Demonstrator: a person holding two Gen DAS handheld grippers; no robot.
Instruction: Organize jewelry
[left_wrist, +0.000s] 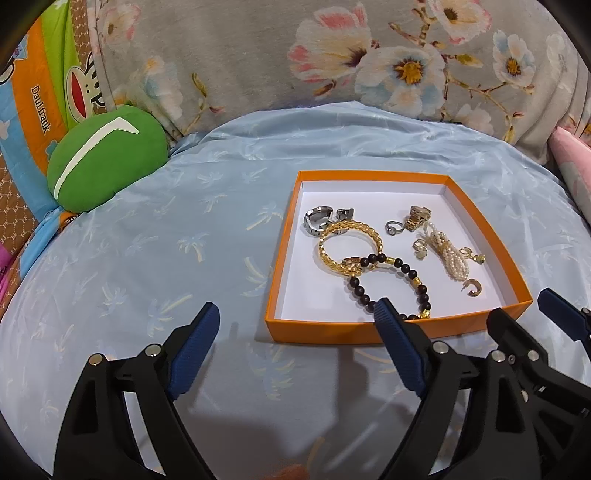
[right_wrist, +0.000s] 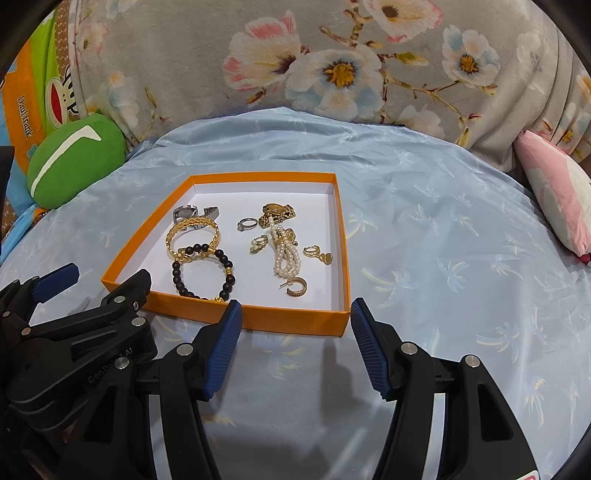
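One orange tray (right_wrist: 255, 317) on the bed (right_wrist: 424, 229) holds two bracelets, two watches, one pearl strand (right_wrist: 286, 260); left tool (left_wrist: 297, 314) and right tool (right_wrist: 295, 314) both released, empty.

We see gold, beaded and pearl jewelry (right_wrist: 236, 243) lying jumbled flat inside the shallow orange box (right_wrist: 255, 318).

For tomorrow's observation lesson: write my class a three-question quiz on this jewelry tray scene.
1. True or false: the gold bangle overlaps the dark bead bracelet.
2. What colour are the walls of the tray?
3. Which lies nearest the tray's front wall? A) silver ring B) gold hoop earring C) gold watch

Key: 1 true; 2 orange; 3 B.
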